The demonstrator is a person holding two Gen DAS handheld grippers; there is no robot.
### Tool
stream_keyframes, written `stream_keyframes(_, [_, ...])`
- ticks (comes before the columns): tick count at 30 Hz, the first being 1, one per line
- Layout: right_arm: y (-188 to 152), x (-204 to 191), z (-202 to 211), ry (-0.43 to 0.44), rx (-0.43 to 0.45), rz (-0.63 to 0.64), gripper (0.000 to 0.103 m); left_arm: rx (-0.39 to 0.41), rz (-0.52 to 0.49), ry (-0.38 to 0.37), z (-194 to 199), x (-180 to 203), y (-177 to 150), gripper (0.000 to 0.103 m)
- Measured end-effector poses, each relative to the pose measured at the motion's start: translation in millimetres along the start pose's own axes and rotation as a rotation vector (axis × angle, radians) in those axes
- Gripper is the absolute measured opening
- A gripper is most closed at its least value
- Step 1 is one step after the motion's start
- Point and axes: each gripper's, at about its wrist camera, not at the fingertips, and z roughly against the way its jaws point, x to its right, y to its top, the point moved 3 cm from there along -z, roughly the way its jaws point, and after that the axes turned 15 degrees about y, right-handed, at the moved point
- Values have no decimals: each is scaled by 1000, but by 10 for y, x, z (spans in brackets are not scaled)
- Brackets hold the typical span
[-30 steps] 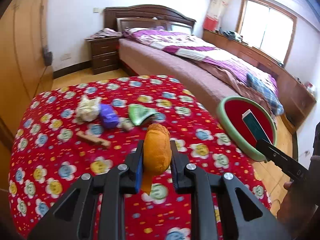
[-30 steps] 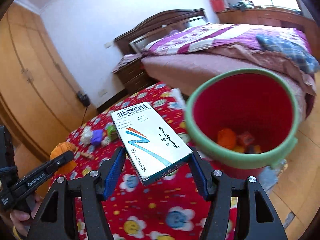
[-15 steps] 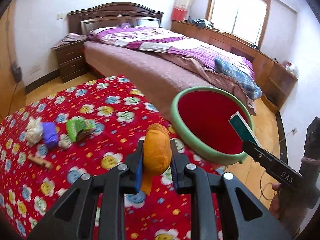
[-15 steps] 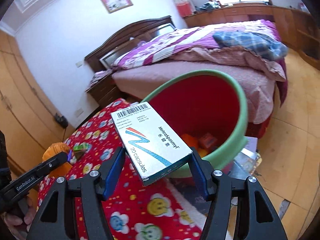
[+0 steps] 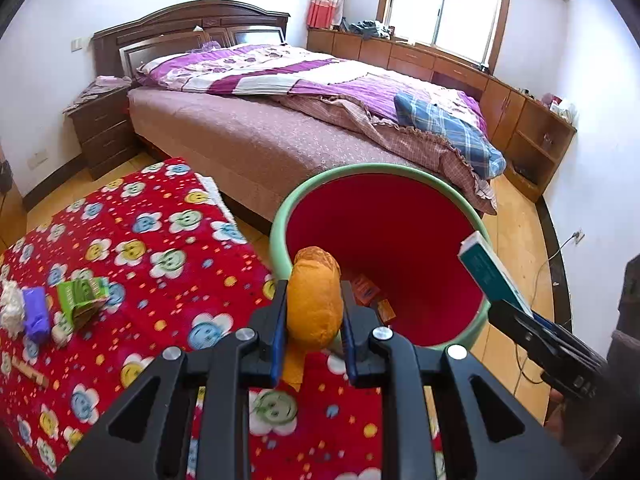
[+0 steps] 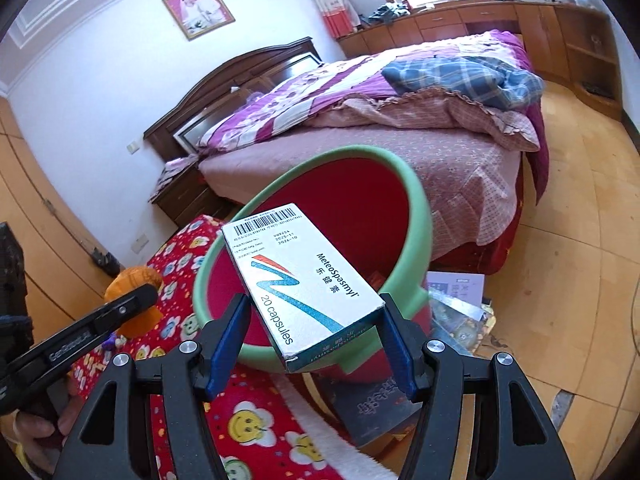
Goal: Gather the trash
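Both grippers now swung over to the green-rimmed red plastic bin (image 5: 384,216): left gripper (image 5: 314,314) clamped on the orange crumpled wrapper (image 5: 314,300), right gripper (image 6: 316,332) clamped on the white cardboard capsule box (image 6: 298,280); drop-off's next, I reckon.

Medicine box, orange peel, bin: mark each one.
medicine box (image 6: 304,284), right wrist view, printed top face.
orange peel (image 5: 315,300), left wrist view, its bulging front.
bin (image 5: 280,220), left wrist view, green rim's left side.

bin (image 6: 416,216) floor hidden by box (image 6: 304,280)
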Motion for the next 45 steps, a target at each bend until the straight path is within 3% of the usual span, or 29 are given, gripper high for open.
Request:
stream_keyframes(13, [151,261,-119,-31,-9,-7,65,-28,-7,-5,-451,193,160,22])
stream_keyframes(25, [240,351,-210,-43,-8,8,65,-52,0,-7,-633,217,151,22])
stream_keyframes(32, [232,381,-228,-49,-16,-1,65,-67,-4,-28,-653,240,146,38])
stream_keyframes(45, [203,393,-249,-58,-24,-19,64,-43,22,-41,-344,116,125,40])
